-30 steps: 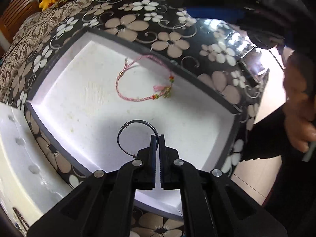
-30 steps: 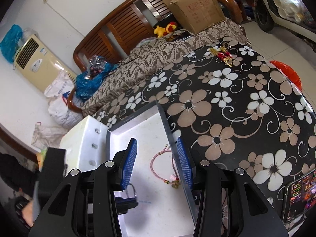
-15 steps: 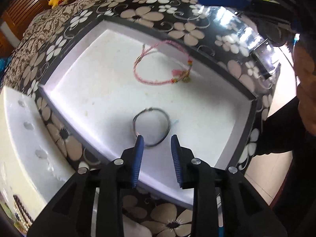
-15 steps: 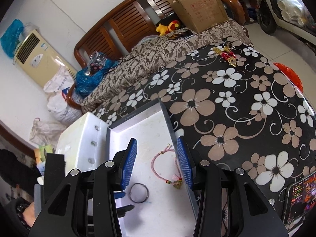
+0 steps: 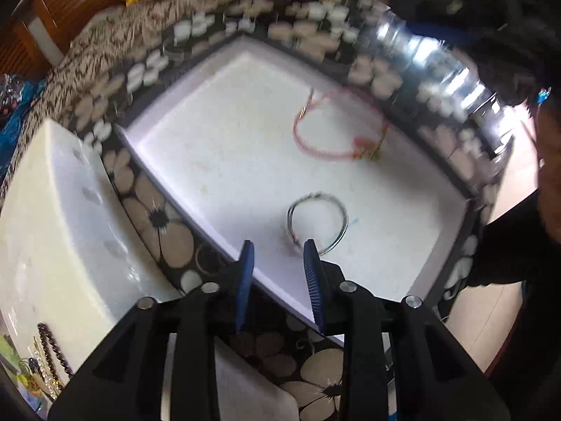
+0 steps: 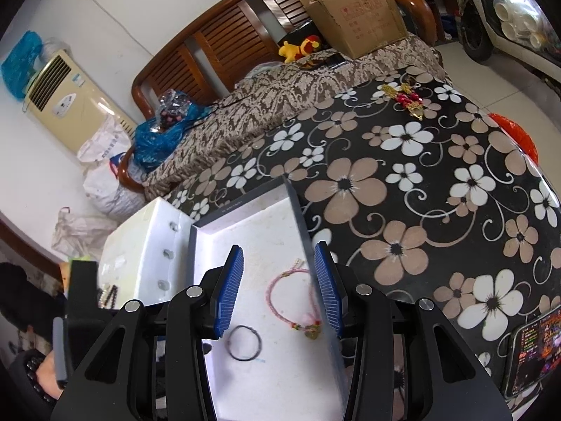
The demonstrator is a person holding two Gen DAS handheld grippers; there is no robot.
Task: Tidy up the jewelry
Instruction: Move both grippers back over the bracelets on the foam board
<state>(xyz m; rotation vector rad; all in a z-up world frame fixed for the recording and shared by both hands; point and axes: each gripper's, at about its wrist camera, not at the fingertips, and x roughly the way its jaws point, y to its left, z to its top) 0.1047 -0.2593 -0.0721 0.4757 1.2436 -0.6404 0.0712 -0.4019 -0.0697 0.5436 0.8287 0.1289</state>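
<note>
A white-lined box tray (image 5: 217, 161) lies on the flowered table. In it lie a dark metal ring bracelet (image 5: 317, 222) and a pink cord bracelet (image 5: 336, 129) with a small gold charm. My left gripper (image 5: 278, 245) is open and empty, just above the tray's near edge, with the ring bracelet right in front of its tips. My right gripper (image 6: 278, 249) is open and empty, held high over the tray (image 6: 266, 231). The ring bracelet (image 6: 244, 343) and the pink bracelet (image 6: 291, 301) show below it.
A white foam lid (image 5: 52, 217) lies left of the tray, with dark beads (image 5: 52, 347) and other jewelry beside it. A red and gold ornament (image 6: 408, 100) lies far on the table. A phone (image 6: 533, 347) lies at the right edge. A sofa with a cardboard box (image 6: 357, 14) stands behind.
My left gripper opened, let go of the ring bracelet in the tray, and drew back and up toward the left. The right gripper stayed open and barely shifted.
</note>
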